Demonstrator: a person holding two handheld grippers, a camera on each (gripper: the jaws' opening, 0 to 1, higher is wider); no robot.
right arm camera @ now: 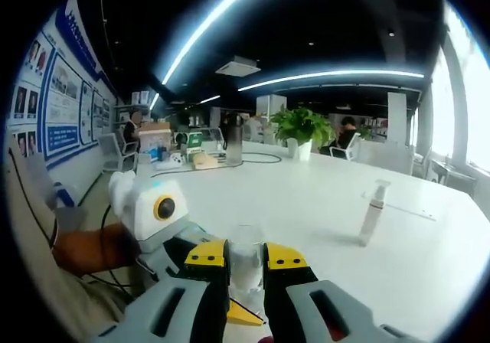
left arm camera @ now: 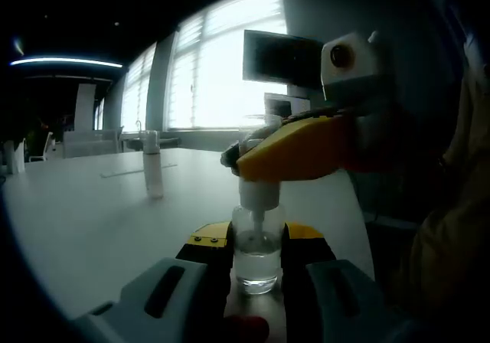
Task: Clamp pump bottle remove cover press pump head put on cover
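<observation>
Left gripper view: the left gripper [left arm camera: 256, 243] reaches forward low over the white tabletop [left arm camera: 92, 220], its grey, yellow-tipped fingers [left arm camera: 205, 240] closed on either side of the pump bottle [left arm camera: 256, 257], a small clear cylinder standing upright on the tabletop. The right gripper [left arm camera: 256, 159] enters from the right and lies level across the bottle's top, its yellow fingers about the white pump head [left arm camera: 259, 195]; how tightly they close there cannot be told. A second, slim white bottle [left arm camera: 153, 165] stands upright well apart, farther along the smooth matt tabletop, with bright windows [left arm camera: 222, 67] behind.

Right gripper view: the right gripper's yellow-tipped fingers [right arm camera: 285, 257] sit narrowly apart on a clear, glassy cover [right arm camera: 245, 259], which fills the gap between them. The left gripper's body lies below and to the left, held by a sleeved hand [right arm camera: 84, 247]. The slim white bottle [right arm camera: 373, 211] stands on the tabletop [right arm camera: 306, 197] to the right, and a potted green plant [right arm camera: 302, 129] stands at its far end.
</observation>
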